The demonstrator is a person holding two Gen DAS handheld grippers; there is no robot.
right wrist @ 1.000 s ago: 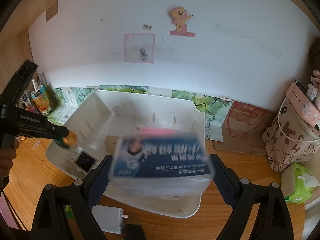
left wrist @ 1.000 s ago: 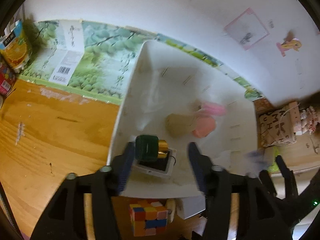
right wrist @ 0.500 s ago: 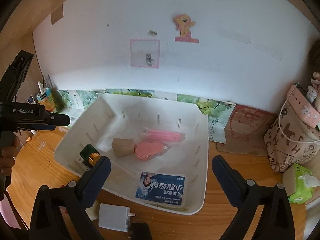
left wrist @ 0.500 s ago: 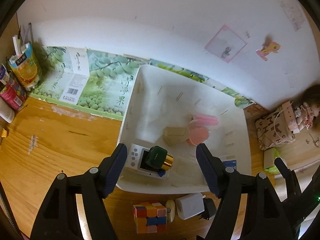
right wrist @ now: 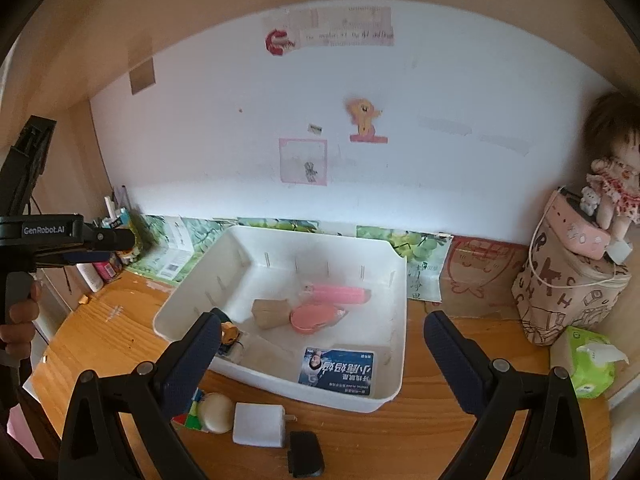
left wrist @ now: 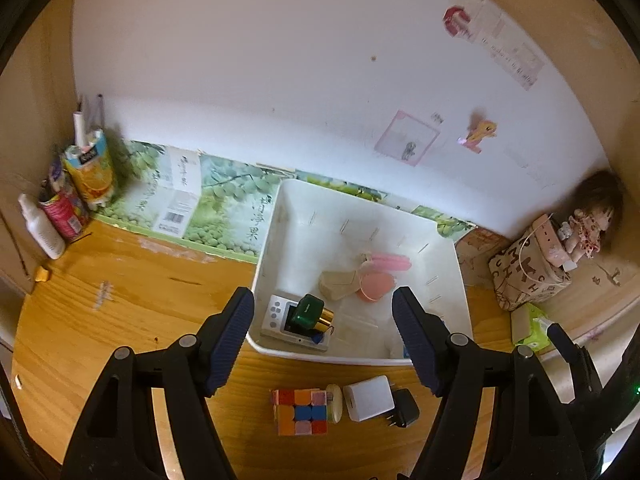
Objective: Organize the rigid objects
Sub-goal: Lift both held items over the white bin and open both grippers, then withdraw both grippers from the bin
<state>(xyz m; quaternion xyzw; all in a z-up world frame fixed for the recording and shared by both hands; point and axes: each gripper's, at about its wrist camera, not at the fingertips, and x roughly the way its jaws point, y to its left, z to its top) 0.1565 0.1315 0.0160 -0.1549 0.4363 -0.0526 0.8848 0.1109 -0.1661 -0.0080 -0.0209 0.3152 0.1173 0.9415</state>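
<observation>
Grippers, left (left wrist: 324,336) and right (right wrist: 322,364), both spread, empty above white bin (right wrist: 394,396). Cube (left wrist: 300,412), white charger (right wrist: 259,425), black plug (right wrist: 305,459) sit outside, touching; I risk knocking neighbours when grabbing one.

White wall (right wrist: 440,184) at back, stuck with a pink-framed drawing (right wrist: 303,162), a pony sticker (right wrist: 365,120) and paper notes up high (right wrist: 348,32). Green grape-print cardboard (left wrist: 208,204) leans along the wall's foot. Wooden desk (left wrist: 120,292), orange-brown, scuffed. Tan wooden side panels both ends. Left corner: juice carton with pens (left wrist: 90,164), white bottle (left wrist: 42,226). Right corner: doll (right wrist: 616,172) on a patterned bag (right wrist: 568,292), green tissue pack (right wrist: 588,364). Soft, even light.
</observation>
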